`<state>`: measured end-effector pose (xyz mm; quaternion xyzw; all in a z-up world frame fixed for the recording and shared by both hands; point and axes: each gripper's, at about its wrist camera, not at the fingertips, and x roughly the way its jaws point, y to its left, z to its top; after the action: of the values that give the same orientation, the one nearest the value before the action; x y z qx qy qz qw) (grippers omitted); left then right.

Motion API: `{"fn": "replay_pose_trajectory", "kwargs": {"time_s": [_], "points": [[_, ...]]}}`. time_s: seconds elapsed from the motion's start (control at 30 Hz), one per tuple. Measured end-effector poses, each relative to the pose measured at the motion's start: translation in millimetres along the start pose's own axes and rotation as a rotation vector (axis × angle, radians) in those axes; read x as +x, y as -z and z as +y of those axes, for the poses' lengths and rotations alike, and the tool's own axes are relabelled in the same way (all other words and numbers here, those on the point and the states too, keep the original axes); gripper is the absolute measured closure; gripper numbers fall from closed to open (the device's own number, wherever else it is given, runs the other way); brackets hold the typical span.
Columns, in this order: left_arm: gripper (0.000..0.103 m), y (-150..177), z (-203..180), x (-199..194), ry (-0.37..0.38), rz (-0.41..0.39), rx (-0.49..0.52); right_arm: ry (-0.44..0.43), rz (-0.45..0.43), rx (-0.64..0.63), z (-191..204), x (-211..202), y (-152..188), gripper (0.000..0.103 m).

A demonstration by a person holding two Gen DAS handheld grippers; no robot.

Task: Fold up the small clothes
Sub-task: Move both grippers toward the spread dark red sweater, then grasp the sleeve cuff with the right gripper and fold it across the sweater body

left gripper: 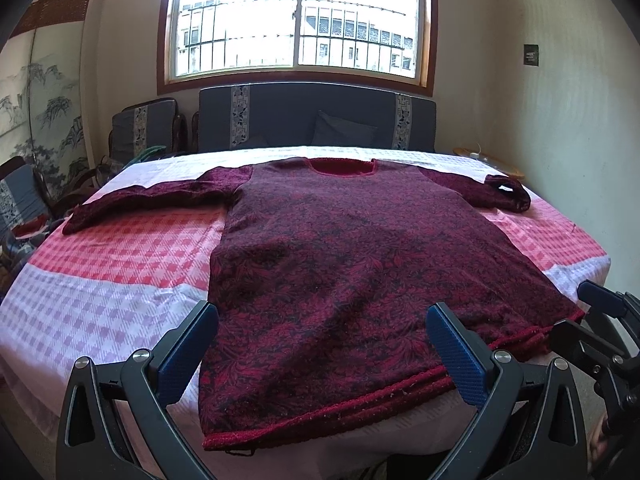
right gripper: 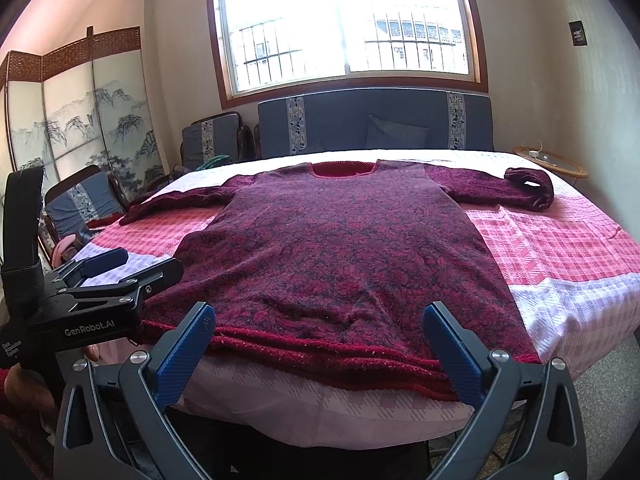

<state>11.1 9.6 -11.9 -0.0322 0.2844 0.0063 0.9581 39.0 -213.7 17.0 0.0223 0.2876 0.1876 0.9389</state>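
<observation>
The sweater (left gripper: 360,264) lay flat on the checked bedspread (left gripper: 120,280), hem nearest me. My left gripper (left gripper: 322,354) and right gripper (right gripper: 320,354) were spread wide, grasping nothing. The far cuff curled under, partly hidden. Window (right gripper: 344,24) glare washed out the view outside.

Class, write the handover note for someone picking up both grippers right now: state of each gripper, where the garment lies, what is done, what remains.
Left gripper: open, empty, at the hem's left part.
Right gripper: open, empty, at the hem's right part.
Sweater: dark red, spread flat and face-up on the checked bedsheet, collar toward the window, hem at the near edge. Left sleeve lies stretched out; right sleeve is out with its cuff curled over.
Done: garment laid out; no fold visible.
Left: every fold. Probably bring the sleeves in first, then fold the body.
</observation>
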Motion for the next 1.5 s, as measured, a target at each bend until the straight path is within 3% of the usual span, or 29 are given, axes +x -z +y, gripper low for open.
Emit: {"fn": "replay_pose_trajectory", "kwargs": {"time_s": [0.23,0.83,1.17,1.5], "points": [[0.000,-23.8,3.8,9.5,-0.017,-0.003,-0.011,-0.042,0.009,0.030,-12.5,10.2,-22.3,0.000],[0.000,-76.9,-4.6,47.6,-0.045,-0.013,-0.002,-0.036,0.064,0.021,-20.6,54.5,-54.8,0.000],[0.000,-113.9,-11.8,94.6,-0.051,0.015,0.007,-0.049,0.079,0.033,-34.6,95.4,-87.9,0.000],[0.000,-150.4,-26.0,154.0,-0.067,0.026,0.017,-0.023,0.089,0.094,-82.6,138.6,-118.4,0.000]]}}
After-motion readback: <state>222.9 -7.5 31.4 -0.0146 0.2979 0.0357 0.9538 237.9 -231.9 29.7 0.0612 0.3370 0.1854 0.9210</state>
